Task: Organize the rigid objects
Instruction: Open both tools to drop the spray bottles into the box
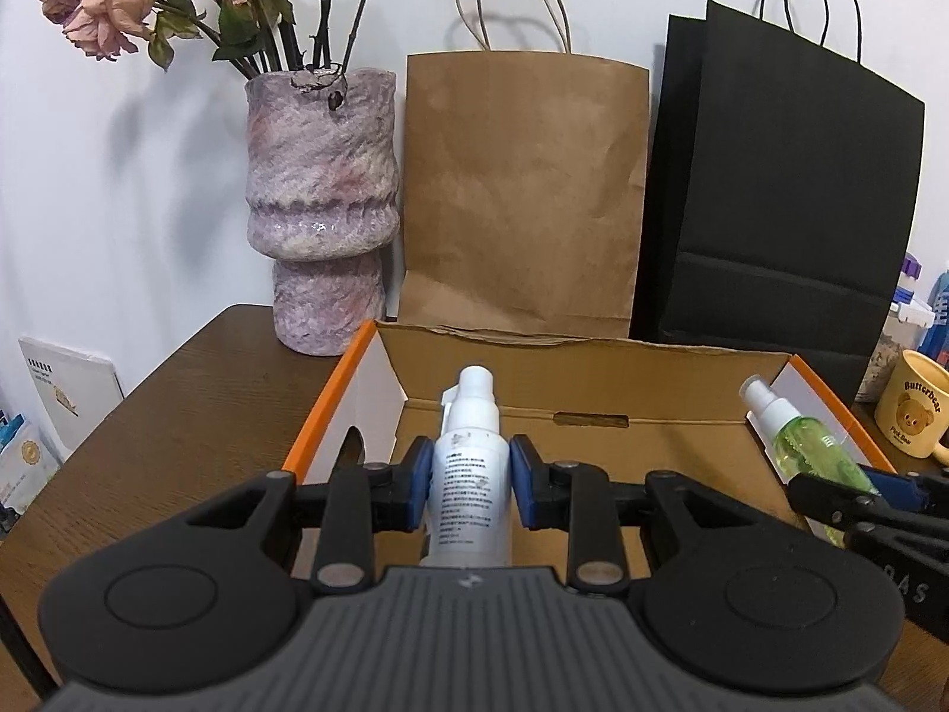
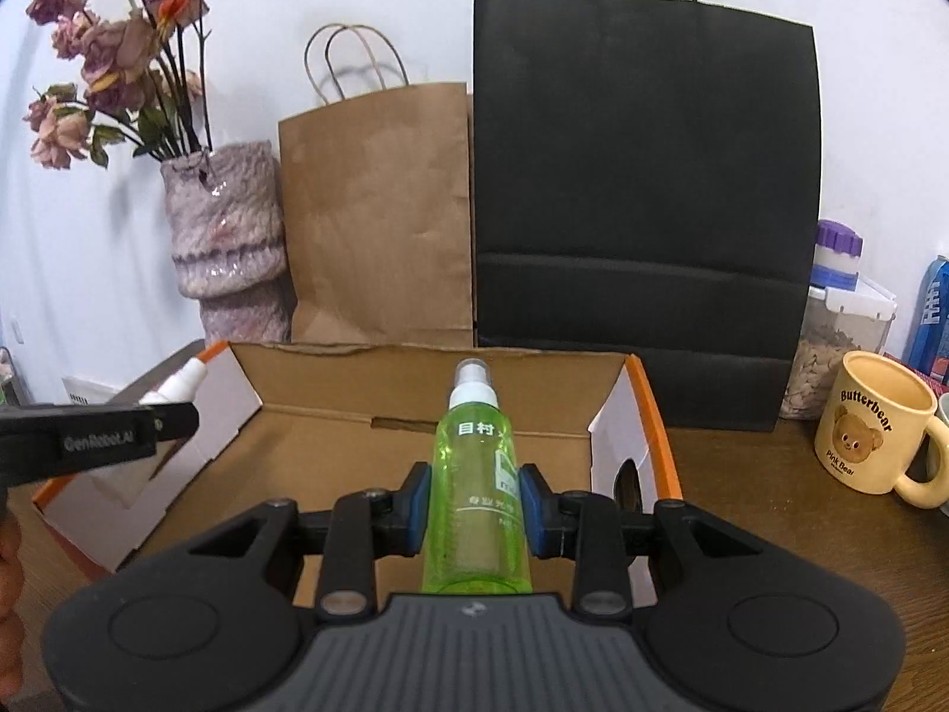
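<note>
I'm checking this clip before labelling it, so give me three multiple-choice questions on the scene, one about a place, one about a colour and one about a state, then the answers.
1. Where does the yellow bear mug stand?
A. inside the cardboard box
B. on the table to the right of the cardboard box
C. in front of the vase

2. What colour is the bottle in the right claw?
A. clear green
B. red
C. black

3. How does the left claw stand?
A. open and empty
B. shut on a mug
C. shut on the white bottle

Answers: 1 B, the mug sits on the wooden table beside the cardboard box. 2 A, the green bottle shows between the right claw's blue pads. 3 C, the left claw has its pads pressed on the white bottle.
</note>
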Motion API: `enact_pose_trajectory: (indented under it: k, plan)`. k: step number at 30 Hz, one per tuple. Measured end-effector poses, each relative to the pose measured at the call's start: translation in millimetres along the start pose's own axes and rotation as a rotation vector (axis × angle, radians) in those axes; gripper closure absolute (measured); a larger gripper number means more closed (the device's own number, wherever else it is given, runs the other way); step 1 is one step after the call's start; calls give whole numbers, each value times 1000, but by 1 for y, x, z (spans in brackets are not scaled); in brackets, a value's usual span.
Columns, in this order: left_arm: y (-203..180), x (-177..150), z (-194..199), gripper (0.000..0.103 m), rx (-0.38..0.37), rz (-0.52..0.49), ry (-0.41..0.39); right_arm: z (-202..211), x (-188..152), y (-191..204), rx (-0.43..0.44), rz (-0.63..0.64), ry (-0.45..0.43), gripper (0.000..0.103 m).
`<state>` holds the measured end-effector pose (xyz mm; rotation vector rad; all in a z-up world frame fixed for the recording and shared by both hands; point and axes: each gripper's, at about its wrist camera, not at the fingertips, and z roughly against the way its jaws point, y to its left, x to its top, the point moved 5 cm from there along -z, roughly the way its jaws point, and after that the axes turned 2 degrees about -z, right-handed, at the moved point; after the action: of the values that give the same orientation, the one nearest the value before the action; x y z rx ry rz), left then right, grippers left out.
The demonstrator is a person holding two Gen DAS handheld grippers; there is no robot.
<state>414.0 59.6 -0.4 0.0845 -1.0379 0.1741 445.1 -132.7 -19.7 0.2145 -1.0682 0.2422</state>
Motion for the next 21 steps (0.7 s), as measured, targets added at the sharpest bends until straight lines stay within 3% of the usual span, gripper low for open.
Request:
enact_pose_trajectory:
  k: [3, 5, 7, 8, 9, 10, 12, 21]
  plan:
    - [-3, 0, 0, 74, -8, -13, 6, -2, -3, 0, -4, 10, 9, 73]
    - [-4, 1, 2, 67, -2, -25, -5, -2, -2, -1, 0, 7, 16, 72]
    - [-6, 3, 6, 36, 8, -33, -19, -2, -2, -3, 0, 4, 17, 67]
    - [-6, 4, 8, 27, 18, -39, -30, -1, 0, -3, -8, 6, 15, 47]
    - [-7, 4, 10, 14, 23, -43, -41, 0, 1, -4, -16, 8, 9, 33]
    - [-7, 5, 12, 6, 26, -43, -50, 1, 2, -4, -21, 12, -3, 12]
    - [-7, 7, 15, 0, 22, -37, -63, 4, 3, -5, -27, 17, -20, 8]
    - [-6, 9, 17, 0, 14, -21, -72, 5, 4, -6, -39, 13, -22, 0]
